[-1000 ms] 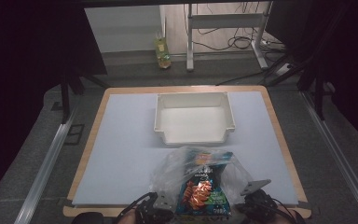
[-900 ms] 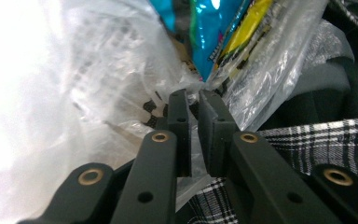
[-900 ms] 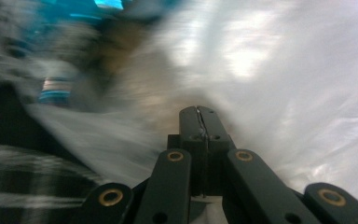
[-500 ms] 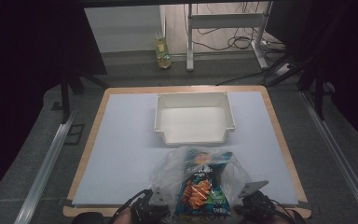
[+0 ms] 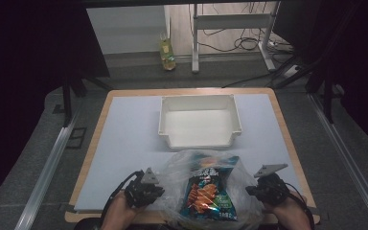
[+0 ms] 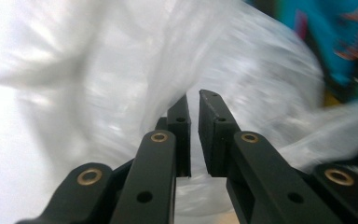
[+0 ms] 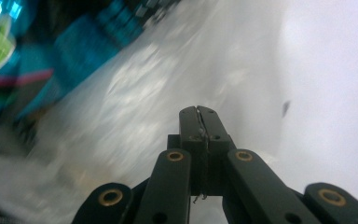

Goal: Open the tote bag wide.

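Grippers flank the plastic bag (image 5: 206, 191) just in front of the white bin (image 5: 199, 120): left gripper (image 5: 146, 191) and right gripper (image 5: 263, 189) each pinch its film, jaws nearly closed. Snack packet (image 5: 207, 194) sits inside. Next, likely, carry it over the bin.

You worked in a lab-style recording room: a wood-edged table (image 5: 287, 143) with a white mat, dark curtains at both sides, aluminium rails (image 5: 48, 167), loose cables (image 5: 249, 45) on the floor.
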Available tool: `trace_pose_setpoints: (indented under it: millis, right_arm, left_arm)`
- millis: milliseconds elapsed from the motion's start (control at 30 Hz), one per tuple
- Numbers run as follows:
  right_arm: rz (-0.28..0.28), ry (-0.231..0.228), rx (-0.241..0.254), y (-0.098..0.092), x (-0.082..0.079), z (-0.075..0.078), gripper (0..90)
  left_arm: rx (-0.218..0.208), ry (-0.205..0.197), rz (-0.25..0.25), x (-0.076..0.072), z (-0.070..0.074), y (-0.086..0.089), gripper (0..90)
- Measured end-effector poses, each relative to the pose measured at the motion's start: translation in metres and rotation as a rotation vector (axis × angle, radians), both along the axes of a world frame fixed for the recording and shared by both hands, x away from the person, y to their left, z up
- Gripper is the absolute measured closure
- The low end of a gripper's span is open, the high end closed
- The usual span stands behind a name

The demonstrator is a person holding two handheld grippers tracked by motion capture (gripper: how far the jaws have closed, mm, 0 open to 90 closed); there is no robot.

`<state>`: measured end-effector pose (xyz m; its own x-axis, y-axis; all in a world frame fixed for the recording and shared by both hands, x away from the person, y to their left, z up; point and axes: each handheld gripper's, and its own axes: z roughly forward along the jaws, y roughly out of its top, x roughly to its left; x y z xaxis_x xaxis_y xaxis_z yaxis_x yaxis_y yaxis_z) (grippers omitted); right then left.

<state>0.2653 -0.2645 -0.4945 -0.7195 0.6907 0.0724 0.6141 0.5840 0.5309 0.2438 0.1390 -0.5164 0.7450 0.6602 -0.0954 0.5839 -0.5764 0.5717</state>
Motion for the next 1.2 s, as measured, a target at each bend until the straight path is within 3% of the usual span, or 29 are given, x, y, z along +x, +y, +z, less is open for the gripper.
trace_pose_setpoints:
  millis: [67,133,333,500,600,667,767,800,967,1033,1200]
  right_arm:
    - [-0.013,-0.008,-0.004,0.000,0.011,-0.001,89.3]
    - [-0.021,0.000,0.011,0.000,0.020,-0.004,89.3]
    - [0.030,-0.012,0.080,0.010,0.020,0.010,89.2]
    - [0.051,-0.038,0.120,0.018,0.022,0.028,89.2]
    - [0.065,-0.028,0.147,0.024,0.024,0.034,89.2]
    - [0.058,-0.047,0.114,0.028,0.026,0.036,89.2]
    - [0.023,-0.080,0.051,0.031,0.032,0.036,89.3]
    - [0.011,-0.088,0.037,0.031,0.034,0.035,89.2]
    - [-0.025,-0.125,-0.009,0.031,0.046,0.030,89.3]
    - [-0.044,-0.145,-0.023,0.032,0.050,0.028,89.3]
    - [-0.085,-0.166,-0.027,0.031,0.062,0.029,89.4]
  left_arm:
    - [-0.008,0.022,0.013,0.010,-0.003,0.001,82.7]
    - [-0.041,0.031,-0.017,0.011,0.001,0.000,82.1]
    - [-0.160,0.004,-0.104,-0.001,0.040,-0.012,79.7]
    - [-0.194,-0.047,-0.194,-0.004,0.072,-0.039,78.4]
    - [-0.157,-0.044,-0.209,0.004,0.068,-0.058,78.8]
    - [-0.124,-0.036,-0.186,0.015,0.058,-0.067,80.4]
    - [0.006,-0.087,-0.113,0.034,0.046,-0.078,82.6]
    - [0.025,-0.085,-0.092,0.041,0.042,-0.079,82.9]
    - [0.089,-0.112,-0.007,0.070,0.030,-0.082,84.7]
    - [0.081,-0.130,0.027,0.078,0.027,-0.083,85.3]
    - [0.093,-0.181,0.041,0.090,0.027,-0.086,85.3]
